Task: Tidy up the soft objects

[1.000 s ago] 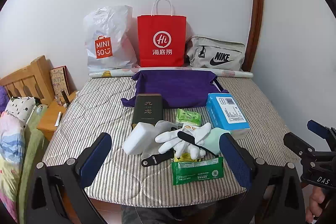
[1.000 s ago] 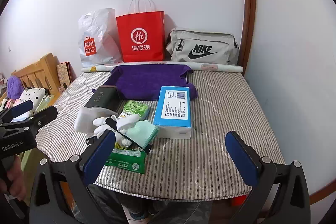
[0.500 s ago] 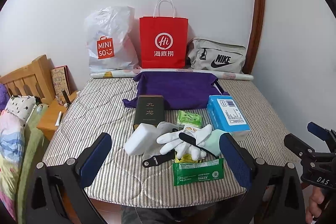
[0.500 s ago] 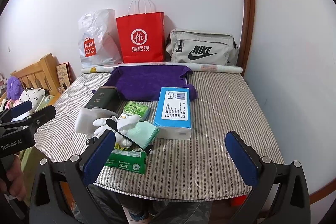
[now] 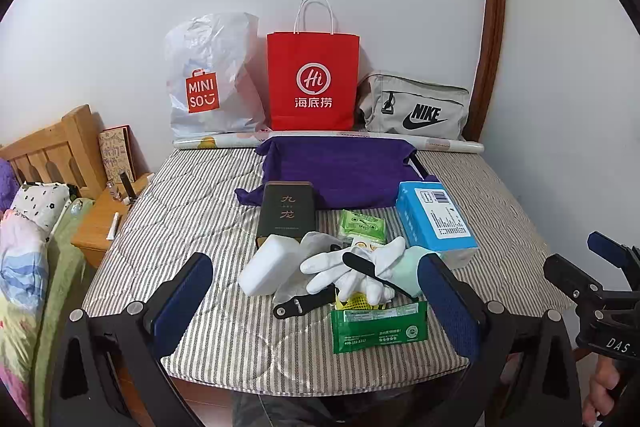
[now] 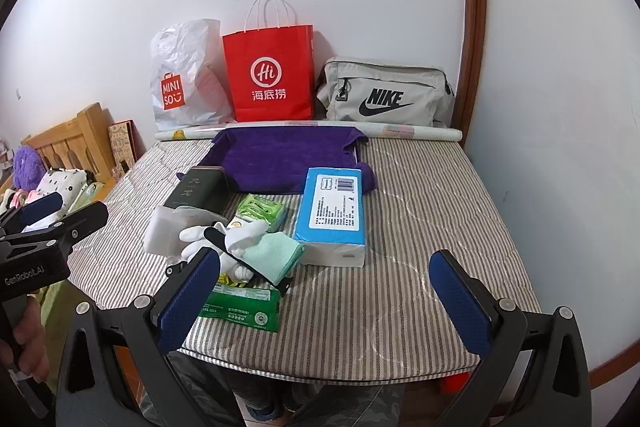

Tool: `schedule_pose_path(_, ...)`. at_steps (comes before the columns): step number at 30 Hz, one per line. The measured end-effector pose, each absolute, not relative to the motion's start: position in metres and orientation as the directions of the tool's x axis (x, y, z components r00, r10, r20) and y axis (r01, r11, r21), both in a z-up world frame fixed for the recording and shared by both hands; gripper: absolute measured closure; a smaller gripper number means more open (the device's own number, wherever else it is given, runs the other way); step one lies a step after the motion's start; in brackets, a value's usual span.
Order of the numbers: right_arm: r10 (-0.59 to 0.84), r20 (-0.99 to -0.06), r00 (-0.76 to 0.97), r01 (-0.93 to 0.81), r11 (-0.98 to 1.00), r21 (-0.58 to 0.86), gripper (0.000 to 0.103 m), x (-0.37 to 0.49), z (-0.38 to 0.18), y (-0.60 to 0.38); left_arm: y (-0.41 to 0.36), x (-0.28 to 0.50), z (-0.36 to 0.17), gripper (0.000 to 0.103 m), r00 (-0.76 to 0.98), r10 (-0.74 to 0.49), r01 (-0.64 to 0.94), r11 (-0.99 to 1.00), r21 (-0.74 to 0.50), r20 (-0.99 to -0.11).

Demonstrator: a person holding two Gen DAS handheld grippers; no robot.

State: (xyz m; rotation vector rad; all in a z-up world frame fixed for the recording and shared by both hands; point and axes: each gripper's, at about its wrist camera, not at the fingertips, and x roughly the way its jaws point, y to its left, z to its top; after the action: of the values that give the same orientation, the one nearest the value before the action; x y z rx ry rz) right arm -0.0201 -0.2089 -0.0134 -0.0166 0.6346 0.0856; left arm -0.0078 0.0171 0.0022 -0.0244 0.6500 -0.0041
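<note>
Soft objects lie heaped near the front edge of the mattress (image 5: 168, 211), left of its middle: white gloves (image 5: 352, 267), a mint cloth (image 6: 272, 255) and a white foam block (image 5: 270, 269), mixed with hard or packaged items. A black strap (image 5: 304, 303) lies under the gloves and a dark flat stick (image 5: 374, 273) lies across them. A green wipes pack (image 5: 378, 325) sits at the front of the heap, a smaller green pack (image 5: 362, 225) behind it, a dark box (image 5: 286, 211) to the rear left, and a blue tissue box (image 6: 332, 211) just beside the heap on the right.

A purple cloth tray (image 5: 340, 171) stands toward the rear edge with nothing visible in it; judged the likely receptacle.

Left gripper (image 5: 316, 311) hangs before the front edge with jaws spread wide, holding nothing, the heap framed between them. Right gripper (image 6: 324, 299) likewise stands wide apart and unloaded, facing bare mattress right of the heap.

Step in hand: approach, no pick begun. The next move calls for singling out one soft item; the gloves are uppermost, but the stick across them would likely be dragged along unless cleared or avoided.

Hidden or unclear: the gloves' count cannot be settled; a yellow mesh item (image 5: 354, 301) under them is mostly covered; the tray's floor is only partly seen; contents of the bags at the rear wall are not visible.
</note>
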Motion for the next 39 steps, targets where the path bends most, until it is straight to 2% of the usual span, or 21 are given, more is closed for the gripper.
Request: schedule_pose_path(39, 0.08, -0.586, 0.806, -0.092, 0.996, 0.01, 0.0, -0.0232, -0.014, -0.2027, 0.018, -0.0101, 0.0003, 0.0, 0.795, -0.037, 0.015, 0.999, -0.042, -0.606)
